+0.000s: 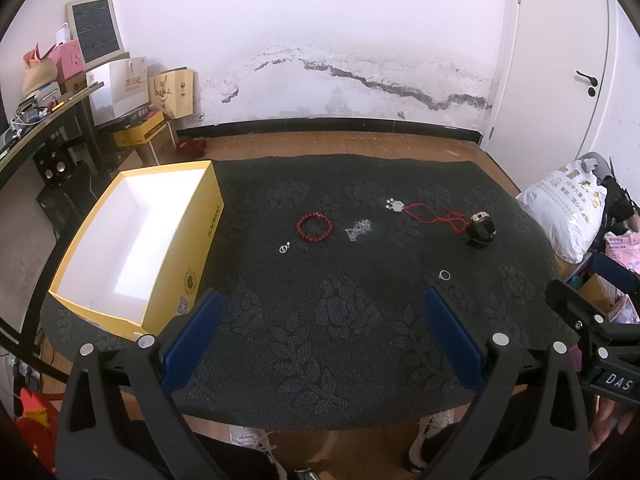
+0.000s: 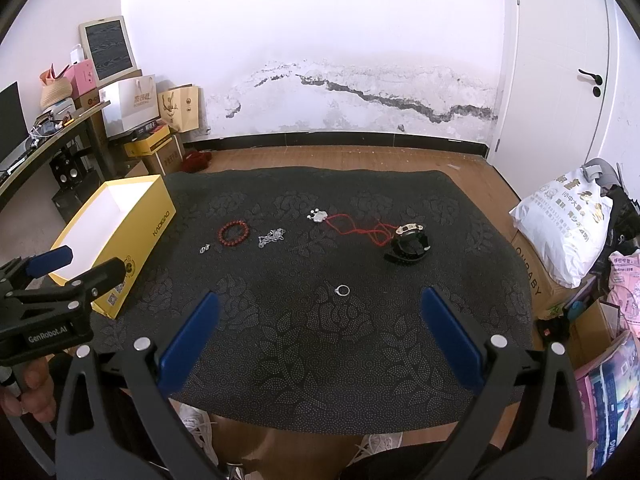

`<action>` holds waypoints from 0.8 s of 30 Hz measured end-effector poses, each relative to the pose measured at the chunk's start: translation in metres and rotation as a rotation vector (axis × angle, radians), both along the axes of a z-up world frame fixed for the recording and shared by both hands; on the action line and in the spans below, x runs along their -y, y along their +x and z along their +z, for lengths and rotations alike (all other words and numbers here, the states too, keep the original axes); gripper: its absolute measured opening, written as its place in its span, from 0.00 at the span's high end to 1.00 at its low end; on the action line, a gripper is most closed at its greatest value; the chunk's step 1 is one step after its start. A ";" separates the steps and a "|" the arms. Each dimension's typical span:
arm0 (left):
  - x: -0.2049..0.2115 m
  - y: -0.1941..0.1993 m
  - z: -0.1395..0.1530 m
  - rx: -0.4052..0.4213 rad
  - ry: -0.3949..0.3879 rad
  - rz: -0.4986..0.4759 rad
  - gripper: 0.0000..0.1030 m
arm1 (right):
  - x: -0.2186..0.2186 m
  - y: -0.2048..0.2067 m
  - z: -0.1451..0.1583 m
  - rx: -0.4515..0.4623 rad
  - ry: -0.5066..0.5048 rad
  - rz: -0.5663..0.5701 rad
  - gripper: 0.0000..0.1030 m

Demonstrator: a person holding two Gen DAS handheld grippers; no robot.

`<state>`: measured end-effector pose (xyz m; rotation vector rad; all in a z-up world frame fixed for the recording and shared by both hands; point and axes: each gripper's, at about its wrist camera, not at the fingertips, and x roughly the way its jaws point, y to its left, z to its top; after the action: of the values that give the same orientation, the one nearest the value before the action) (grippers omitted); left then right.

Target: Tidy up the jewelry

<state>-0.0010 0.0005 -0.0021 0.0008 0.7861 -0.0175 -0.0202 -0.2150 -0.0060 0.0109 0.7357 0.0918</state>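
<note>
A yellow box (image 1: 202,240) with a white empty inside stands at the left of the dark mat; it also shows in the right wrist view (image 2: 152,220). On the mat lie a red bead bracelet (image 1: 315,227) (image 2: 233,232), a silver chain (image 1: 359,230) (image 2: 272,237), a small silver charm (image 1: 284,247) (image 2: 205,248), a red-cord pendant (image 1: 432,213) (image 2: 352,226), a black watch (image 1: 480,229) (image 2: 408,246) and a silver ring (image 1: 445,275) (image 2: 343,290). My left gripper (image 1: 324,332) and right gripper (image 2: 320,336) are open, empty, above the mat's near part.
The dark patterned mat (image 1: 320,340) covers a low table on a wooden floor. Bags and boxes (image 2: 560,232) crowd the right side. A desk with clutter (image 1: 48,112) stands at the left. My right gripper shows in the left wrist view (image 1: 588,316), my left gripper in the right wrist view (image 2: 60,276).
</note>
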 end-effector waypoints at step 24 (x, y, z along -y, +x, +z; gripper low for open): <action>0.001 0.000 0.000 -0.001 0.002 -0.001 0.06 | -0.002 -0.001 0.002 0.002 0.000 -0.001 0.05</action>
<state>-0.0008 -0.0003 -0.0022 0.0025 0.7874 -0.0174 -0.0212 -0.2132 -0.0042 0.0113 0.7335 0.0913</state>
